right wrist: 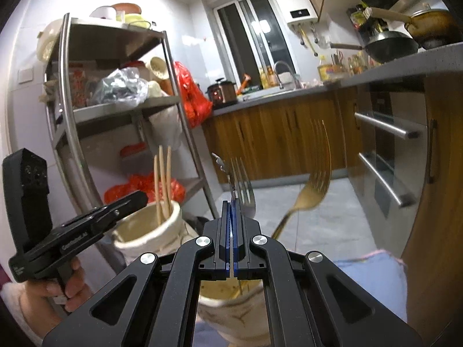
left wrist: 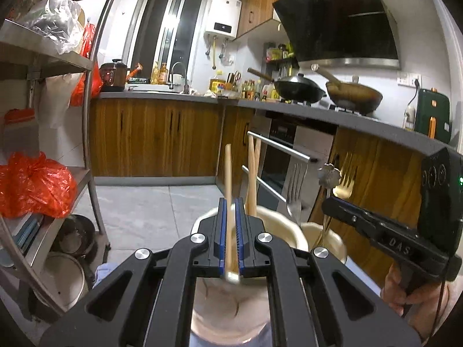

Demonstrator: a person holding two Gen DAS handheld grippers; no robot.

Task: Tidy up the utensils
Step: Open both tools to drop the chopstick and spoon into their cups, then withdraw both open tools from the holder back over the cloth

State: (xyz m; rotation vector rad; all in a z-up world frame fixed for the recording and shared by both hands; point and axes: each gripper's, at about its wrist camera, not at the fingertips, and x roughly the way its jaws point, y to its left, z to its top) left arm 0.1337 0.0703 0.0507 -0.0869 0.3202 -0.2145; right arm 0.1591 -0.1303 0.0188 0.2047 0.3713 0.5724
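A wooden chopstick (left wrist: 228, 199) is clamped in the left tool (left wrist: 230, 211) above the cream holder (left wrist: 292, 225) with two others; a silver fork (right wrist: 241, 185) is pinched edge-on by the right tool (right wrist: 231, 211) — thin grips, so either could pivot or slip, missing its holder.

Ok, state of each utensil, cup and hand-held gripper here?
Left hand-held gripper: shut on a wooden chopstick.
Right hand-held gripper: shut on a silver fork.
Chopstick cup: upright, chopsticks standing inside.
Fork cup: upright, below the right hand-held gripper.
Gold fork: leaning, tines up, handle in the fork cup.
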